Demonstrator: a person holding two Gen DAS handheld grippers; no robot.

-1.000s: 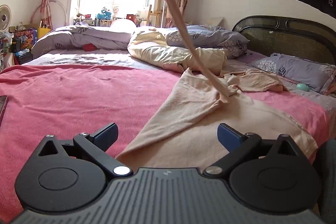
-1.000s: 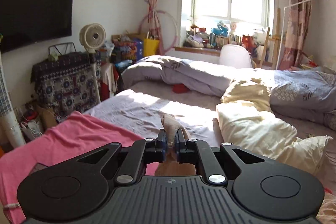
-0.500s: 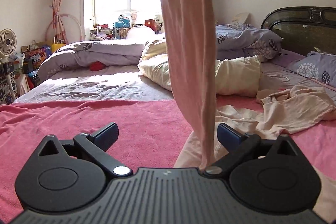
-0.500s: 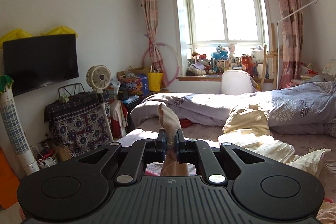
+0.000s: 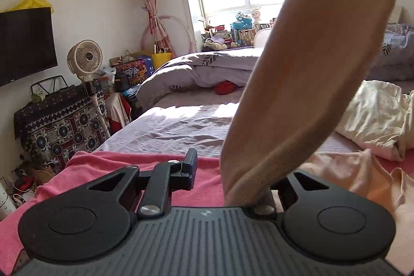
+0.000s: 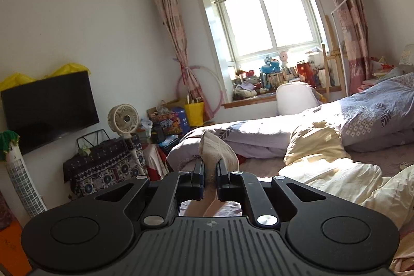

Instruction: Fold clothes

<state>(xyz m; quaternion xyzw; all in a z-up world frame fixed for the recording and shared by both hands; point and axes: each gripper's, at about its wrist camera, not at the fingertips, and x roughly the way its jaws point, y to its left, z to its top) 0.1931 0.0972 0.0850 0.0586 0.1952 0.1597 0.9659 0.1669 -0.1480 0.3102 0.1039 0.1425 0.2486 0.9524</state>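
Your right tongs [image 6: 210, 172] are clamped on a bunched end of the beige garment [image 6: 217, 150], which pokes up just beyond their tips and also hangs below them. Your left tongs [image 5: 230, 167] stand apart: the left finger [image 5: 190, 164] is plain to see, while the right one is hidden behind the same beige garment [image 5: 297, 95], which hangs as a taut band from above, crossing the gap and touching the right side of the tongs. Whether that finger presses the cloth, you cannot tell. Just under and ahead of your left tongs lies the pink blanket [image 5: 108, 159] on the bed, with more beige cloth [image 5: 362, 172] heaped to their right. Farther ahead are the grey sheet [image 5: 181, 126] and a cream quilt [image 5: 372, 115]; far off to the left stands a fan [image 5: 84, 61].
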